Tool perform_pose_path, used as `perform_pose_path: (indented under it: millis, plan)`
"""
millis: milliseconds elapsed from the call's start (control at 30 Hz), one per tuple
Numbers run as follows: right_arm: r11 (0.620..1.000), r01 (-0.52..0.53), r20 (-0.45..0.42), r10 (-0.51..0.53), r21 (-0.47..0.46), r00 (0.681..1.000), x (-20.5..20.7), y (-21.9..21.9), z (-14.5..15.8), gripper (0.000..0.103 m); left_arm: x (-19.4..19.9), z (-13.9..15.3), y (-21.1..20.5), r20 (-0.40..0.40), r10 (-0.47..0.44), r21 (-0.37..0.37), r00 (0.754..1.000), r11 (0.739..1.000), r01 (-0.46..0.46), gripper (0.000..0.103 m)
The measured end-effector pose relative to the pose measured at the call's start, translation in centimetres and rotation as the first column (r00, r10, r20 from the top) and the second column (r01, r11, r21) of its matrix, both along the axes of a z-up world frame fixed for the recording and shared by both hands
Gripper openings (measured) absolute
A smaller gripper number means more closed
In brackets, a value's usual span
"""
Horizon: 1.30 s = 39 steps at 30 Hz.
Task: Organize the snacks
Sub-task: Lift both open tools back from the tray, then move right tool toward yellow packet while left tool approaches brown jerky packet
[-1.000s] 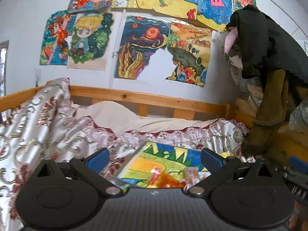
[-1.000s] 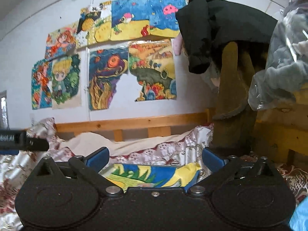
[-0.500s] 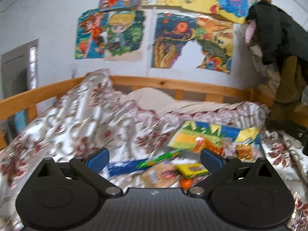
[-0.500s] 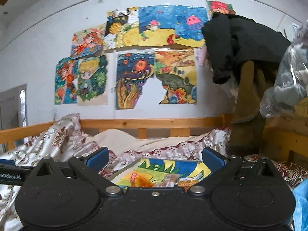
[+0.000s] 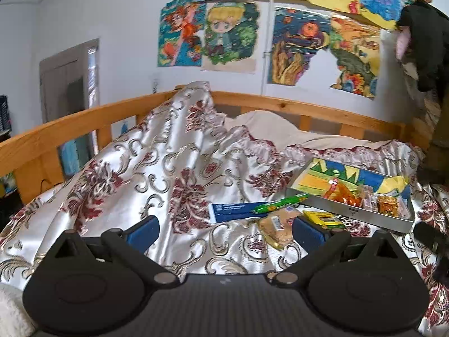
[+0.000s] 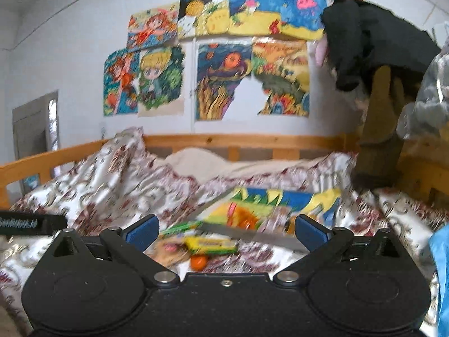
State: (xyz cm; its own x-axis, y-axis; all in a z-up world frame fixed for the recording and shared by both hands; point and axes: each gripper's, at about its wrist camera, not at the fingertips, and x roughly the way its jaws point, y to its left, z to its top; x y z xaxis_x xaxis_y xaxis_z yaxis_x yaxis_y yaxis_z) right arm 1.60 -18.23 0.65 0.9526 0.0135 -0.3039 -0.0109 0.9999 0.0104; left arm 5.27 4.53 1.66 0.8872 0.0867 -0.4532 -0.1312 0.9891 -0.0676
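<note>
A shallow grey tray (image 5: 348, 210) with a bright painted bottom lies on the bed and holds several orange snack packets (image 5: 343, 195). Loose snacks lie in front of it: a blue box (image 5: 235, 210), a green tube (image 5: 280, 203), a yellow pack (image 5: 322, 219) and a tan packet (image 5: 276, 229). My left gripper (image 5: 224, 231) is open and empty, above the quilt to the left of them. My right gripper (image 6: 226, 230) is open and empty, facing the tray (image 6: 269, 237), the yellow pack (image 6: 210, 244) and a small orange ball (image 6: 199, 261).
A flowered satin quilt (image 5: 168, 174) covers the bed inside a wooden rail (image 5: 70, 129). Dark clothes (image 6: 373, 50) hang on a post at the right. Paintings (image 5: 297, 45) cover the back wall. The other gripper's edge (image 6: 28, 221) shows at the left.
Both views have pulled back and tilted down. The loose snacks in front of the tray have come into sight. Both grippers stay open.
</note>
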Motion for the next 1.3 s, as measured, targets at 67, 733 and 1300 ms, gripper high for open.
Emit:
perform_pose_path:
  millis: [67,733,1300]
  plan:
    - [1.000,-0.001,-0.014,0.001,-0.011,1.000,-0.2,0.6,0.3,0.102,0.0,0.0,0.2,-0.009,0.010,-0.002,1.000,1.000,-0.010,0.103]
    - [0.999,-0.014,-0.142,0.009,-0.031,0.990,2.6,1.0,0.1,0.102,3.5,-0.3,1.0,-0.152,0.039,0.010,0.988,0.999,-0.038,0.103]
    - [0.971,-0.156,-0.222,0.115,-0.181,0.968,11.7,-0.3,-4.0,0.102,14.6,-2.6,0.0,-0.171,-0.237,0.007,0.956,0.970,0.242,0.103]
